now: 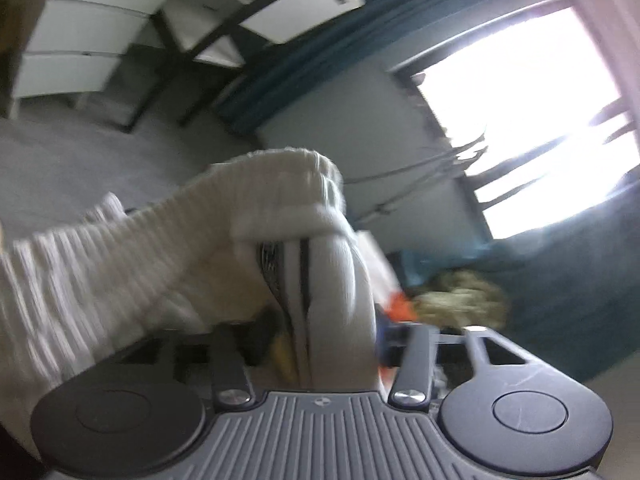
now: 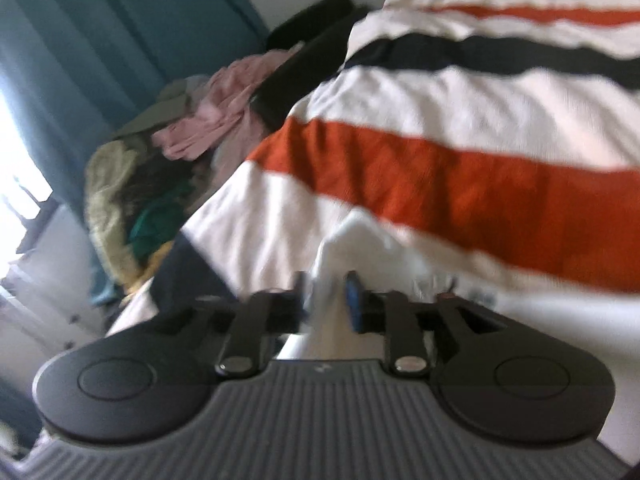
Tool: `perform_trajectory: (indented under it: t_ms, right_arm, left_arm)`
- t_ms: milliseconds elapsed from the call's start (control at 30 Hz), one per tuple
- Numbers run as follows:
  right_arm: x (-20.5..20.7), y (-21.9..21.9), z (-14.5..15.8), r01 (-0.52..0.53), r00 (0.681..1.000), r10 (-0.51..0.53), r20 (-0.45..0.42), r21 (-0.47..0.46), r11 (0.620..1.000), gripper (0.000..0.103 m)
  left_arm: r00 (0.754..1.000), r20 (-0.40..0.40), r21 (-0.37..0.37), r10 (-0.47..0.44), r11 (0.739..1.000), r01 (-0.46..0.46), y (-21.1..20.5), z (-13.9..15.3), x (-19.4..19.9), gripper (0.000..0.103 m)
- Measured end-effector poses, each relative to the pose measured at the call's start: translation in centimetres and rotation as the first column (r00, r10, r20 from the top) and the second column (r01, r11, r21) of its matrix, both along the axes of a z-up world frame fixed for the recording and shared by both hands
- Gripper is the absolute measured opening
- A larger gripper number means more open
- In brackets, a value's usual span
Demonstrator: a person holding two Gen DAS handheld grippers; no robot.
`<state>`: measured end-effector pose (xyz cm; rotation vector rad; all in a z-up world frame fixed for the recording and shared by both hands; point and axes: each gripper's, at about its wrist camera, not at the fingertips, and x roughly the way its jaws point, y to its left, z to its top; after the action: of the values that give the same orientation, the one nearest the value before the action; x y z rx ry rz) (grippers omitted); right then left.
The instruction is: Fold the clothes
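Note:
A striped knit sweater (image 2: pixel 460 120), cream with orange and black bands, fills the right wrist view and hangs lifted. My right gripper (image 2: pixel 330 300) is shut on a pinched cream fold of it near the hem. In the left wrist view the sweater's ribbed cream edge (image 1: pixel 256 216) bunches up and drapes to the left. My left gripper (image 1: pixel 320 328) is shut on that bunched cloth, which hides most of its fingers. Both views are blurred by motion.
A heap of other clothes (image 2: pixel 160 168), pink, olive and green, lies at the left of the right wrist view, with teal curtains (image 2: pixel 100 32) behind. The left wrist view shows a bright window (image 1: pixel 528 120), a white drawer unit (image 1: pixel 80 40) and grey floor.

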<state>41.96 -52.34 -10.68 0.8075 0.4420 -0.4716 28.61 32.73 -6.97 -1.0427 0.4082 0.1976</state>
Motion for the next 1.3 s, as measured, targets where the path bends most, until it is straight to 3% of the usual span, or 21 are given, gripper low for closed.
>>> perform_trajectory:
  t_ms: [67,100,167,267,400,600,733,900,967,1033,1133,1200,1233,1300]
  right_arm:
    - [-2.3,0.9,0.7,-0.025,0.999,0.024,0.039,0.036,0.999,0.056]
    - [-3.7,1.4,1.2,-0.039,0.998,0.036,0.059,0.051,0.998,0.056]
    - [-6.5,2.4,2.2,-0.072,0.994,0.064,0.089,0.083,0.994,0.056]
    - [-10.8,3.3,3.7,-0.113,0.988,0.097,0.121,0.128,0.985,0.056]
    - [-17.0,3.2,4.5,-0.123,0.985,0.089,0.151,0.229,0.966,0.056]
    - [-23.3,2.0,0.8,-0.220,0.973,0.151,0.174,0.507,0.833,0.055]
    - [-24.0,1.8,-1.2,-0.208,0.978,0.150,0.146,0.597,0.775,0.054]
    - [-21.5,2.3,-1.6,-0.237,0.971,0.200,0.128,0.558,0.795,0.054]
    - [-20.5,2.5,-1.9,-0.245,0.969,0.216,0.119,0.545,0.802,0.054]
    - [-19.1,2.2,-2.9,-0.230,0.972,0.218,0.086,0.526,0.819,0.052]
    - [-17.9,1.4,-3.6,-0.206,0.978,0.191,0.080,0.491,0.847,0.036]
    - [-17.2,0.8,-4.0,-0.187,0.982,0.166,0.087,0.472,0.861,0.036]
    - [-16.9,0.5,-4.1,-0.178,0.984,0.153,0.091,0.463,0.868,0.036]
    - [-16.2,0.0,-4.5,-0.159,0.987,0.128,0.099,0.445,0.882,0.035]
  left_arm:
    - [1.000,0.018,0.012,-0.019,1.000,0.019,-1.1,0.5,-1.4,0.066]
    - [0.999,0.028,0.017,-0.030,0.999,0.030,-1.7,0.8,-2.3,0.067]
    - [0.999,0.021,0.013,-0.044,0.999,0.044,-2.9,1.0,-4.0,0.082]
    - [0.999,-0.006,-0.011,-0.052,0.999,0.052,-4.4,0.9,-6.4,0.092]
    - [0.997,-0.056,-0.089,-0.053,0.995,0.048,-5.8,-0.3,-8.7,0.093]
    - [0.991,-0.132,-0.195,-0.010,0.981,-0.016,-5.1,-3.8,-11.1,0.093]
    - [0.988,-0.148,-0.182,0.048,0.981,-0.075,-3.9,-5.6,-11.4,0.093]
    - [0.993,-0.084,-0.204,0.078,0.974,-0.094,-2.9,-6.9,-10.7,0.091]
    - [0.991,-0.084,-0.152,0.104,0.982,-0.116,-3.0,-7.0,-10.0,0.081]
    - [0.986,-0.094,-0.116,0.137,0.982,-0.148,-2.8,-7.2,-9.0,0.077]
    - [0.982,-0.073,-0.043,0.175,0.983,-0.178,-2.2,-7.1,-7.5,0.066]
    - [0.976,-0.078,0.005,0.204,0.979,-0.204,-1.8,-7.3,-6.7,0.052]
    - [0.972,-0.080,0.029,0.219,0.976,-0.217,-1.6,-7.4,-6.2,0.041]
    - [0.967,-0.077,0.019,0.243,0.970,-0.242,-1.1,-7.6,-6.1,0.028]
